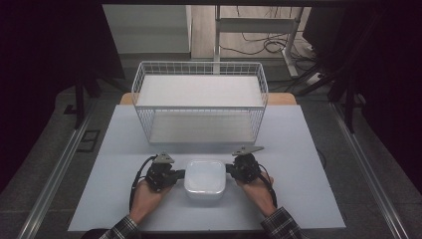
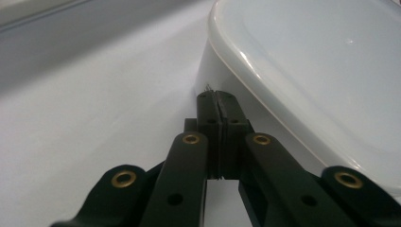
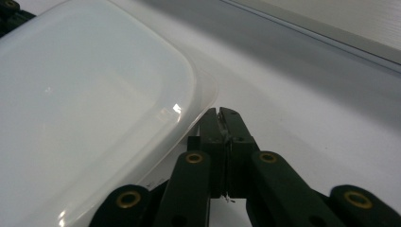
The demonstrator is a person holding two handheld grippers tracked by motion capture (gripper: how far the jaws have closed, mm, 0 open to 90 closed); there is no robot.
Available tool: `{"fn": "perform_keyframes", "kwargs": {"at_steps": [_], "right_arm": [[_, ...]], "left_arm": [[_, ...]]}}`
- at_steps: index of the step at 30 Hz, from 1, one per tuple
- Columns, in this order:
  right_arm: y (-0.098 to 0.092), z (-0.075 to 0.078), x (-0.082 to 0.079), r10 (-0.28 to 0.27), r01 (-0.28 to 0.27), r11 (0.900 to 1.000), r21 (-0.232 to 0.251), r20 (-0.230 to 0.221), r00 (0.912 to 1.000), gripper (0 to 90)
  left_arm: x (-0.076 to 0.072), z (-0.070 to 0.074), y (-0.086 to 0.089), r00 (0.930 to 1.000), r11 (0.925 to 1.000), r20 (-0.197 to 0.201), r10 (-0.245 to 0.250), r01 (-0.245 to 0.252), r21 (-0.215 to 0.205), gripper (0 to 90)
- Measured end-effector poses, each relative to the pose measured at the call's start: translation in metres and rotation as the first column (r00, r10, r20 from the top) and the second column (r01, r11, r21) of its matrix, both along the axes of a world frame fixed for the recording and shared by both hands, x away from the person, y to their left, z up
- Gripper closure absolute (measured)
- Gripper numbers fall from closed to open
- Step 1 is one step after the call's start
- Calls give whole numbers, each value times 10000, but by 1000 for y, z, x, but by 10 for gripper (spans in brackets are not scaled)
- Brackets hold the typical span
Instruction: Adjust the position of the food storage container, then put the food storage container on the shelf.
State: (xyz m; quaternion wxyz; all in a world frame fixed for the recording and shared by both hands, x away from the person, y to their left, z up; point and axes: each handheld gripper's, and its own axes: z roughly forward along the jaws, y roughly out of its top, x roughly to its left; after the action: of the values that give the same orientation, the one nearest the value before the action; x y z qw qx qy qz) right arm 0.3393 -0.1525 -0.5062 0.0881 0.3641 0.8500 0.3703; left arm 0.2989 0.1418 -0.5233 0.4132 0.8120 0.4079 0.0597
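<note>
Both grippers sit against the white square plastic container with the rounded-corner lid (image 1: 204,180), one on each side. It rests on the pale table top (image 1: 308,164), directly between them.

Left gripper (image 1: 180,174): jaws pressed together with nothing between them, tips butted against the container's side wall just under the lid rim, as the left gripper view shows (image 2: 218,97). Right gripper (image 1: 229,169): same, jaws clenched empty, tips tucked under the overhanging lid edge in the right gripper view (image 3: 220,113). So neither is grasping; I read it as a two-sided squeeze or push using closed jaws as pads.

Progress, my judgement: contact is made on both sides, but the container looks flat on the table, so no lift yet. Likely destination is the white wire two-level shelf basket (image 1: 199,67) straight ahead of both grippers, well apart from the container. Left to do: raise, carry forward, set down on one of the levels.

Around: the shelf's two white boards look bare. Table between container and shelf has nothing on it. In the way: the lower level is entered under the upper board, so clearance there is tighter; the top rim has a wire wall to clear. Risk: smooth plastic on closed tips could slip if pressure is uneven.
</note>
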Motion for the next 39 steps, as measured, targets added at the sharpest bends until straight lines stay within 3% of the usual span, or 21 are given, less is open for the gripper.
{"fn": "perform_keyframes", "kwargs": {"at_steps": [2,3,4,9,14,15,16,17,18,19,21,23,24,27,31,35,39], "right_arm": [[-3,8,-3,66,-49,9994,-348,499,9987,850],[-3,8,-3,66,-49,9994,-348,499,9987,850],[-9,13,-7,39,11,9986,-526,962,9954,841],[-26,19,-14,-87,101,9999,-135,1027,9947,785],[-40,22,-29,-102,64,9994,342,1116,9937,603],[-40,22,-29,-102,64,9994,342,1116,9937,603],[-43,23,-33,-133,69,9984,561,1145,9933,512],[-43,23,-33,-133,69,9984,561,1145,9933,512],[-46,23,-37,-30,-58,9975,702,1248,9922,423],[-46,23,-37,-30,-58,9975,702,1248,9922,423],[-49,21,-43,91,-193,9973,704,1423,9898,289],[-49,21,-45,96,-202,9972,722,1436,9896,256],[-51,19,-48,140,-251,9970,728,1495,9887,167],[-51,16,-51,158,-262,9974,674,1504,9885,113],[-49,9,-51,234,-270,9993,245,1379,9902,40],[-48,7,-50,292,-326,9992,241,1298,9911,24],[-47,9,-49,200,-251,9990,371,1306,9912,17]], "left_arm": [[-2,5,10,9991,9996,355,240,-245,158,874],[-2,5,10,9991,9996,355,240,-245,158,857],[-5,7,17,9988,9997,439,237,-235,-59,826],[-16,12,27,9973,9990,649,341,-322,-301,641],[-31,13,30,9947,9994,975,338,-331,-83,423],[-34,12,30,9939,9995,1051,321,-320,-30,423],[-38,12,31,9928,9994,1153,315,-327,91,336],[-38,12,31,9928,9994,1153,315,-327,91,315],[-41,11,32,9925,9995,1192,281,-299,134,277],[-43,11,34,9919,9996,1245,253,-267,98,277],[-46,10,38,9914,9994,1269,330,-317,-125,191],[-46,10,40,9908,9992,1297,383,-369,-131,134],[-47,9,41,9901,9990,1334,446,-442,-66,104],[-48,6,43,9897,9988,1349,475,-488,64,69],[-45,2,43,9930,9991,1127,365,-388,179,50],[-43,0,41,9917,9991,1266,216,-260,331,40],[-40,1,39,9928,9997,1184,206,-224,140,35]]}}
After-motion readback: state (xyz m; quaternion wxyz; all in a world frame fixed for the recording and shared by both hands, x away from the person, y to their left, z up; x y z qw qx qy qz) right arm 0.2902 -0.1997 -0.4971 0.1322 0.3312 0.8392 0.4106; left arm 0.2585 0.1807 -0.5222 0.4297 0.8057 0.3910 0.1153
